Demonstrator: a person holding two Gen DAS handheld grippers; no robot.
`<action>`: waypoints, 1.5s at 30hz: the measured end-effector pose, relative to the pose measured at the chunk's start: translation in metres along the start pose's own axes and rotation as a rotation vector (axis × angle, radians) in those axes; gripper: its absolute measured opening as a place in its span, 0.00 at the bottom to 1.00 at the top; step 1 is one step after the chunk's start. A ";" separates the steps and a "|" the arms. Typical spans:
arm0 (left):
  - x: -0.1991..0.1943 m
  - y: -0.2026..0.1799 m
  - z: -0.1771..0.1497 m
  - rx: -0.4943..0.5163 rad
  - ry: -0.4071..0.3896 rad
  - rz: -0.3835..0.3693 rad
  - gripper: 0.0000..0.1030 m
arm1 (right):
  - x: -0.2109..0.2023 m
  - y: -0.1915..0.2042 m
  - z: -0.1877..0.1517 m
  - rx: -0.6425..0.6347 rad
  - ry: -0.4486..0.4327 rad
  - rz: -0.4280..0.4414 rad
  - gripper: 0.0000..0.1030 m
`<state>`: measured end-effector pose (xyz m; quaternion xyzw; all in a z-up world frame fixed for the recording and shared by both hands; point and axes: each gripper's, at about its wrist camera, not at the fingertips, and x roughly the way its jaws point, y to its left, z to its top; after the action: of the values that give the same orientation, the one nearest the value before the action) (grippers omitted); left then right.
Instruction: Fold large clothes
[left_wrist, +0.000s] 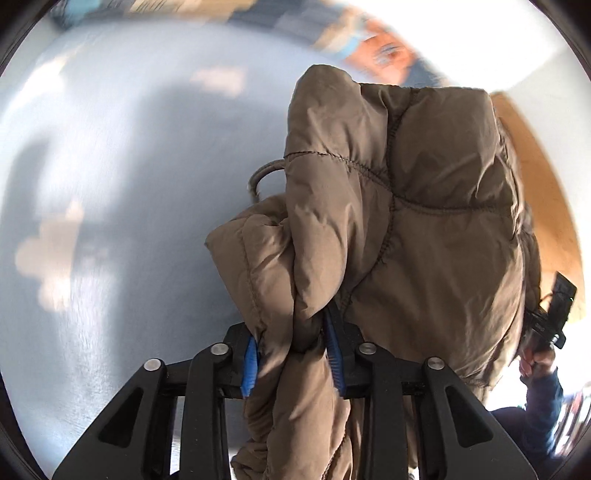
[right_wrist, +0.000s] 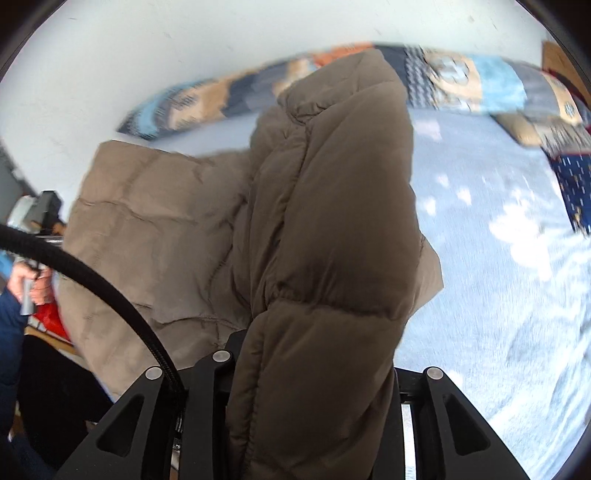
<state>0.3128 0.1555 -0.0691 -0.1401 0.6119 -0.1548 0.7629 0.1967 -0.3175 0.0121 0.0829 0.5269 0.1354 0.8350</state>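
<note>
Clearly the jacket (left_wrist: 406, 206) hung off the bed (left_wrist: 110, 184), pinched at both ends, so the lift wanted both grips level and the cloth taut before it was laid down. Left gripper (left_wrist: 293, 354) was clamped narrow on a bunched edge; right gripper (right_wrist: 314, 369) gripped a thick fold that hid its jaws.

A pale blue bedsheet (right_wrist: 498, 314) covered the bed. A patchwork pillow (right_wrist: 461, 85) lay along the white wall (right_wrist: 184, 44).
</note>
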 end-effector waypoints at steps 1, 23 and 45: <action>0.006 0.008 0.001 -0.046 0.014 0.019 0.37 | 0.012 -0.011 -0.001 0.045 0.034 -0.012 0.40; -0.029 -0.193 -0.086 0.340 -0.428 0.242 0.53 | -0.016 0.093 -0.035 0.210 -0.153 -0.133 0.34; 0.005 -0.177 -0.119 0.318 -0.437 0.388 0.72 | 0.034 0.104 -0.049 0.104 -0.072 -0.300 0.38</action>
<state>0.1864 -0.0109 -0.0272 0.0699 0.4173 -0.0663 0.9037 0.1520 -0.2081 -0.0091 0.0511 0.5095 -0.0215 0.8587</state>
